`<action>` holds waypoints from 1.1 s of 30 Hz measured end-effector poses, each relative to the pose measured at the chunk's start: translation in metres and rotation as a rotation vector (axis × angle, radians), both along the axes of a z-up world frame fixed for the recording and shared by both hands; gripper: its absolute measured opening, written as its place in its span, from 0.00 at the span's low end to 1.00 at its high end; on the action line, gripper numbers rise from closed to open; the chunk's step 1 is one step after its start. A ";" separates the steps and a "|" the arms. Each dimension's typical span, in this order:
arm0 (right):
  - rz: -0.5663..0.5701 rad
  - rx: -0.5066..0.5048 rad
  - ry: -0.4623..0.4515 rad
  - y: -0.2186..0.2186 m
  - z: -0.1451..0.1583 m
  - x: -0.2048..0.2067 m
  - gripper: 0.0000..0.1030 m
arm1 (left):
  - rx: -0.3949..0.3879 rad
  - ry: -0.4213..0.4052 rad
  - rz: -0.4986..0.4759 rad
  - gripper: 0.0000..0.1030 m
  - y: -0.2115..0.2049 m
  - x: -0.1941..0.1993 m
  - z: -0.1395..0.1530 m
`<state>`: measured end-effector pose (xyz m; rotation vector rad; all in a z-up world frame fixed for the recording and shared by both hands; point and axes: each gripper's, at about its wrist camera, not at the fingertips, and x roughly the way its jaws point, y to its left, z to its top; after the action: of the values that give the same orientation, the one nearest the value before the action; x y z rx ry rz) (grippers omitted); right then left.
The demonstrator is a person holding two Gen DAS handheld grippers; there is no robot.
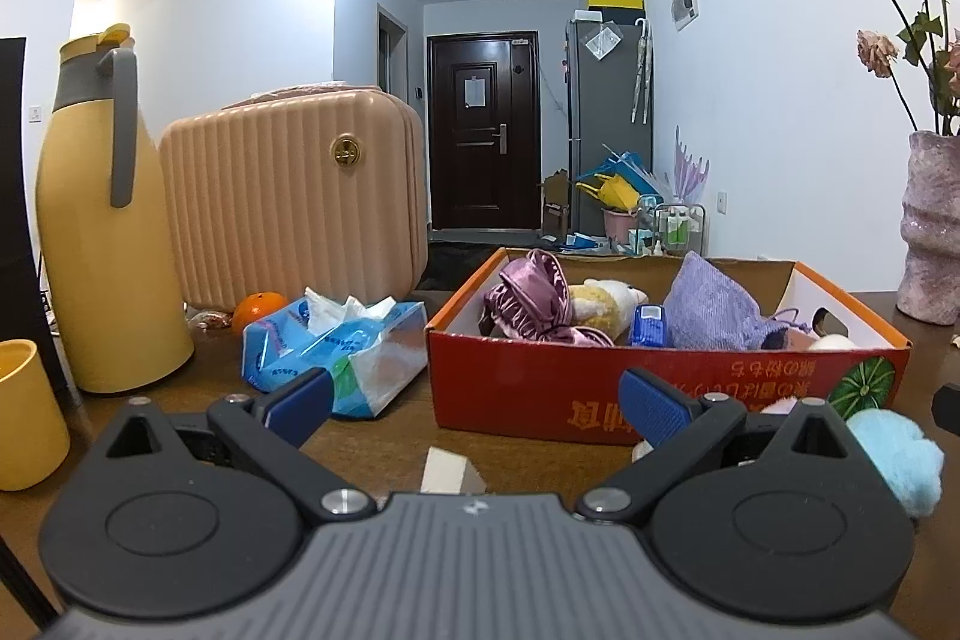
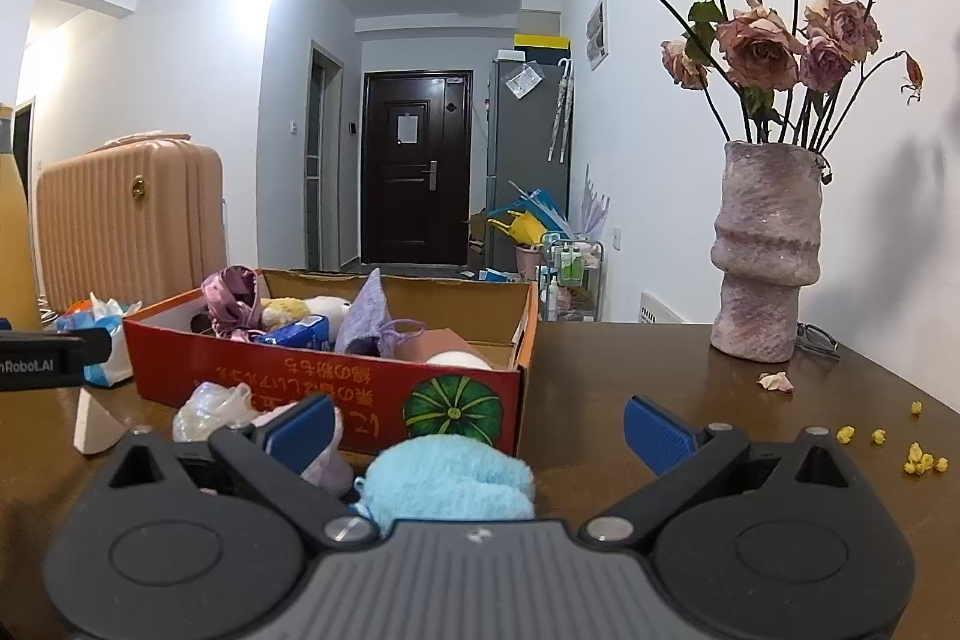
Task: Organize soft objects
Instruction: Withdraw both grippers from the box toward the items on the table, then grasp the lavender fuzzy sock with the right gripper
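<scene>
Both of your grippers are spread wide and grip nothing: your left gripper point(image 1: 474, 403) hovers over bare table, your right gripper point(image 2: 477, 424) hangs above the blue fluffy toy point(image 2: 447, 478). Beyond sits the red cardboard box point(image 2: 336, 388), holding soft things.

Both tools point(image 1: 474, 403) point(image 2: 477, 427) spread wide, empty.
</scene>
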<state>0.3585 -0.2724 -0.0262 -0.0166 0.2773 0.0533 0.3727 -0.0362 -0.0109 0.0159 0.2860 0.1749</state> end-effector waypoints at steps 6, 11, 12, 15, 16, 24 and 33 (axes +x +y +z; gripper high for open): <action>0.001 0.001 0.003 -0.001 0.000 -0.015 1.00 | 0.004 0.003 -0.005 1.00 0.002 -0.015 -0.001; 0.004 0.001 0.008 -0.001 -0.001 -0.023 1.00 | 0.012 0.008 -0.013 1.00 0.004 -0.024 -0.001; 0.005 0.002 0.008 -0.001 -0.001 -0.025 1.00 | 0.014 0.008 -0.015 1.00 0.004 -0.026 -0.001; 0.011 0.002 0.006 0.000 -0.001 -0.029 1.00 | 0.021 0.009 -0.018 1.00 0.003 -0.030 -0.001; 0.014 0.001 0.006 0.002 -0.001 -0.030 1.00 | 0.023 0.008 -0.017 1.00 0.003 -0.031 -0.001; 0.068 -0.009 0.018 0.020 -0.002 -0.029 1.00 | 0.020 0.004 -0.012 1.00 0.008 -0.035 0.000; 0.135 -0.010 0.065 0.059 -0.005 -0.014 1.00 | 0.008 0.012 -0.021 1.00 0.016 -0.036 0.000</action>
<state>0.3446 -0.2131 -0.0317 -0.0439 0.3414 0.1868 0.3365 -0.0206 -0.0111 0.0283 0.2972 0.1551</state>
